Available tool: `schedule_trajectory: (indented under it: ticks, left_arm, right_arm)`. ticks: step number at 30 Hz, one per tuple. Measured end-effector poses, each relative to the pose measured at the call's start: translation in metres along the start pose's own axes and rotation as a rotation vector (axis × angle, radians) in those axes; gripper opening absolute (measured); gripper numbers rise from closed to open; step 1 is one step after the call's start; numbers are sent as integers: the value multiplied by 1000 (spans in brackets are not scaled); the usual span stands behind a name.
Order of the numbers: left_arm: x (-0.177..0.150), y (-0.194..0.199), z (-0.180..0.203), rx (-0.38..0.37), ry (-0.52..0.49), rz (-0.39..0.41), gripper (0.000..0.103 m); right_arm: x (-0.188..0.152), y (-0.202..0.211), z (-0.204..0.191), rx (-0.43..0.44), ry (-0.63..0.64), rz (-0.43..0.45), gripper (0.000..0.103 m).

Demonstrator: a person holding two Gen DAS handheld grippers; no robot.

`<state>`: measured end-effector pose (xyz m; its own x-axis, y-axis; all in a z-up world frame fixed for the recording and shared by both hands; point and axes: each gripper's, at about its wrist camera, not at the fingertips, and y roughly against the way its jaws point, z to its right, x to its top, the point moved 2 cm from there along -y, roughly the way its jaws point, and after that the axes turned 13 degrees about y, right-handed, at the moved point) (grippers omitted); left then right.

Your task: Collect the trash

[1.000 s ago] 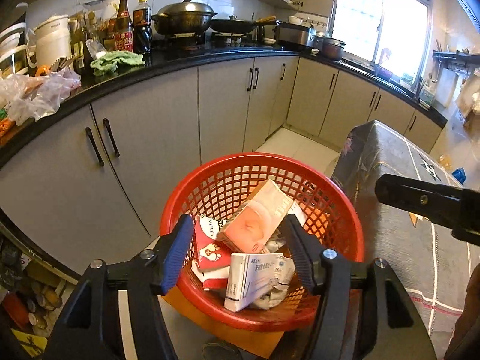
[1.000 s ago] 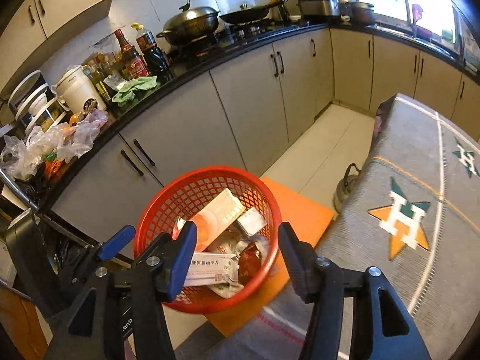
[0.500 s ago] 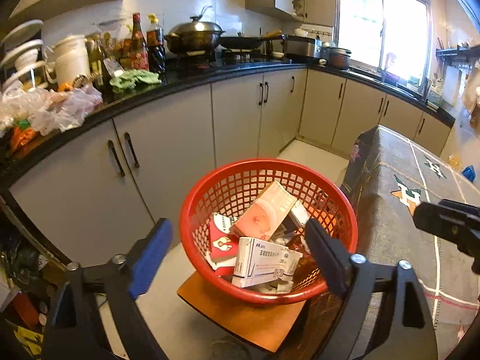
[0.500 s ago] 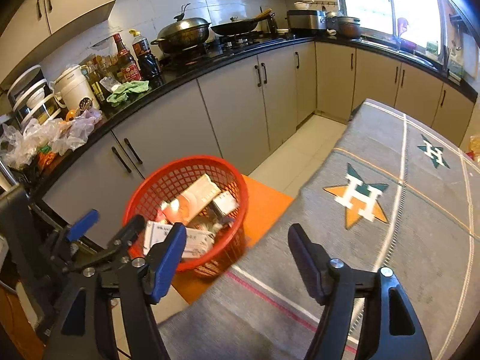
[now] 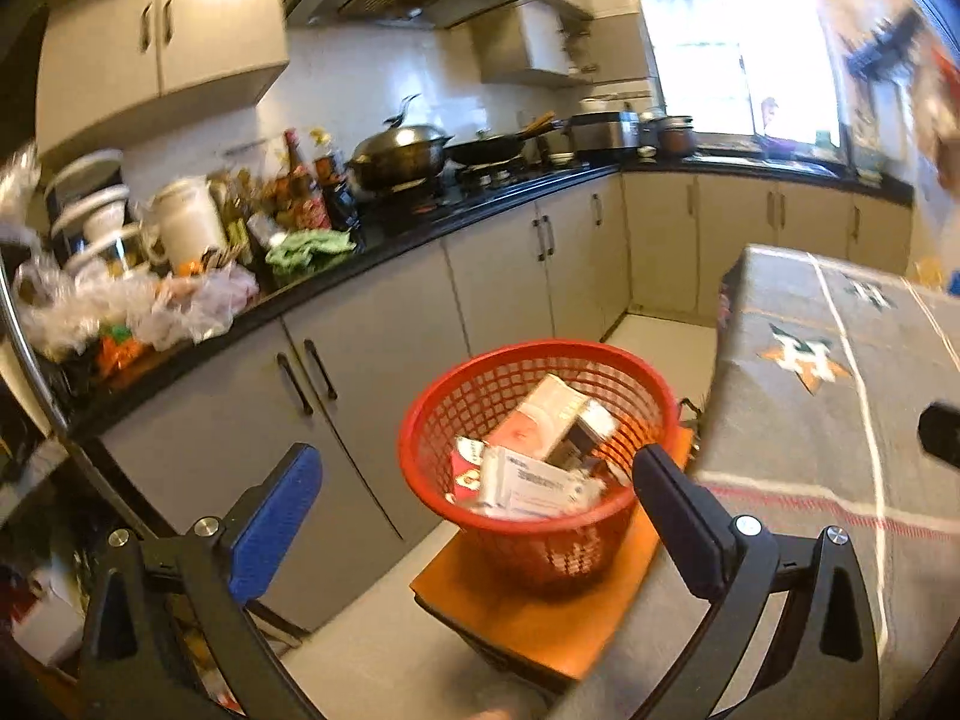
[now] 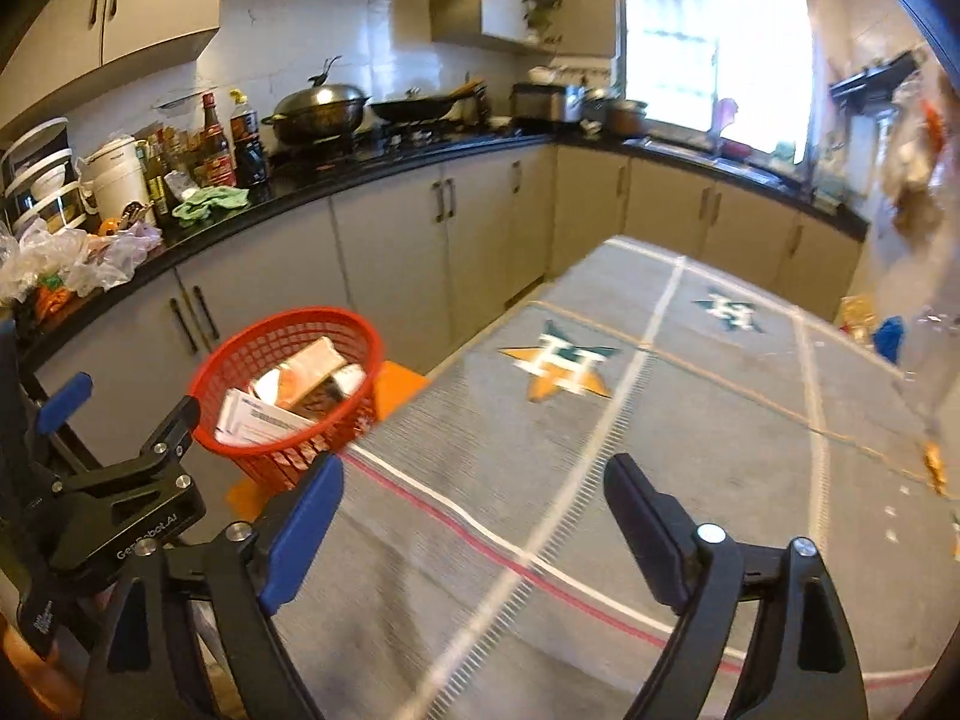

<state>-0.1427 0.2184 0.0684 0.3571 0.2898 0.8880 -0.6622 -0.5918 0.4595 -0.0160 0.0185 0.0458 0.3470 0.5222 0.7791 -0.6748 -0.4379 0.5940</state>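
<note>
The red basket (image 5: 540,450), full of boxes and wrappers, sits ahead between the left gripper (image 5: 474,516) jaws, untouched. Both the left and the right gripper (image 6: 474,534) stand wide open and empty, the right over the cloth-covered desk (image 6: 690,420).

Bare grey tablecloth (image 6: 690,438) ahead; red basket (image 5: 528,360) of boxes just beside it.

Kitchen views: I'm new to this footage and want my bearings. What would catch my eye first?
The red mesh basket on an orange stool, full of cartons and wrappers, stands beside the table. The table's grey cloth carries orange star emblems. Both tools, left and right, are open and empty in the foreground.
</note>
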Motion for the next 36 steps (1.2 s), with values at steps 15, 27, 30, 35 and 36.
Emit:
schedule_trajectory:
  ticks: [15,27,30,35,36]
  left_arm:
    - [-53,84,42,-161,-50,74,103]
    - [-75,99,50,-243,-47,33,103]
    - [-77,103,56,-250,-61,43,103]
    - [-77,106,57,-248,-65,59,103]
    - [-77,105,55,-247,-61,56,103]
  right_arm:
    - [-90,84,31,-218,-94,35,98]
    - [-134,115,35,-286,-133,37,101]
    - [-137,117,37,-297,-130,36,101]
    - [-138,116,37,-296,-122,32,101]
    - [-138,116,35,-294,-117,30,101]
